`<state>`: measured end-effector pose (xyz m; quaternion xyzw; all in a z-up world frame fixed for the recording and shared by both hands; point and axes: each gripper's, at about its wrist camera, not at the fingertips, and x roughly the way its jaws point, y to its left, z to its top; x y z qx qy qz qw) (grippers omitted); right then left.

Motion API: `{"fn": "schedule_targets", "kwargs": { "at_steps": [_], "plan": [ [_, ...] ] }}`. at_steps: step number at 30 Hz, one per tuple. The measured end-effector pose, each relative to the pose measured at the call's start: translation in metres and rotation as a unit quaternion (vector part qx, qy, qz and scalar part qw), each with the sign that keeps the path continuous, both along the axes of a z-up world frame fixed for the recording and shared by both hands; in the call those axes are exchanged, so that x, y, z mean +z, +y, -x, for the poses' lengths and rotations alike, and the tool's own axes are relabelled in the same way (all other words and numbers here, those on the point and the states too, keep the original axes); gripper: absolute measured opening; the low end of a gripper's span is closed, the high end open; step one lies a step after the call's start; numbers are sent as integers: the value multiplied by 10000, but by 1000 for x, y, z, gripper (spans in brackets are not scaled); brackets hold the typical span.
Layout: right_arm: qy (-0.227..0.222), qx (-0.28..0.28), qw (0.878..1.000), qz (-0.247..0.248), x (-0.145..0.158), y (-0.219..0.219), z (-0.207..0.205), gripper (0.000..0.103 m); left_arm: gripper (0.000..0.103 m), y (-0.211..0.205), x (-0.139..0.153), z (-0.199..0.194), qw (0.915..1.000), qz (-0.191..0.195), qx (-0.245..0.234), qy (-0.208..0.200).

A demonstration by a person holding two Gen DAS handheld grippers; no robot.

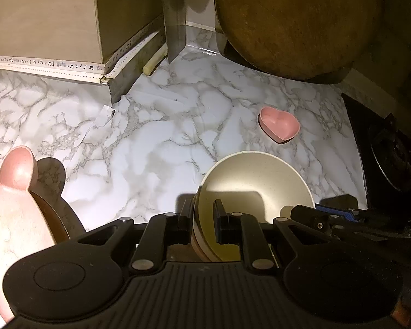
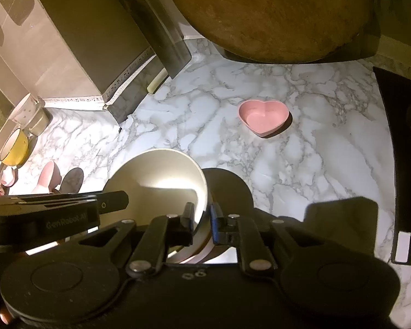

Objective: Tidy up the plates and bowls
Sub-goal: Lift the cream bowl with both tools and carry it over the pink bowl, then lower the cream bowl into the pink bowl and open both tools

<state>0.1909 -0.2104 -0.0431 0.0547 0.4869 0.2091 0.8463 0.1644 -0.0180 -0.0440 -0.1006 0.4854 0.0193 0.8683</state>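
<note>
Bowl (image 1: 256,181) tilted, opening facing forward.

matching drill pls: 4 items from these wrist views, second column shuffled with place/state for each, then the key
1. cream bowl
2. heart-shaped pink dish
3. round wooden board
4. yellow mug

A. leaning upright at the back of the counter
B. far left, by the wall
C. alone on the marble, nothing touching it
D. rim pinched on both sides, by left gripper and right gripper

Pairs: 1-D, 2-C, 3-A, 4-B
</note>
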Motion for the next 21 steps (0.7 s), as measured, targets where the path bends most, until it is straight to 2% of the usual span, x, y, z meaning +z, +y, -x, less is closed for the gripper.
{"fn": "schedule_targets", "kwargs": {
  "at_steps": [14,21],
  "plan": [
    [-135,13,9999,10,7,-2,4,23,15,3,10,6,9999,-14,51,-97],
    [-282,57,9996,-4,18,-1,8,31,16,-1,21,12,9996,-46,-100,-272]
  ]
}}
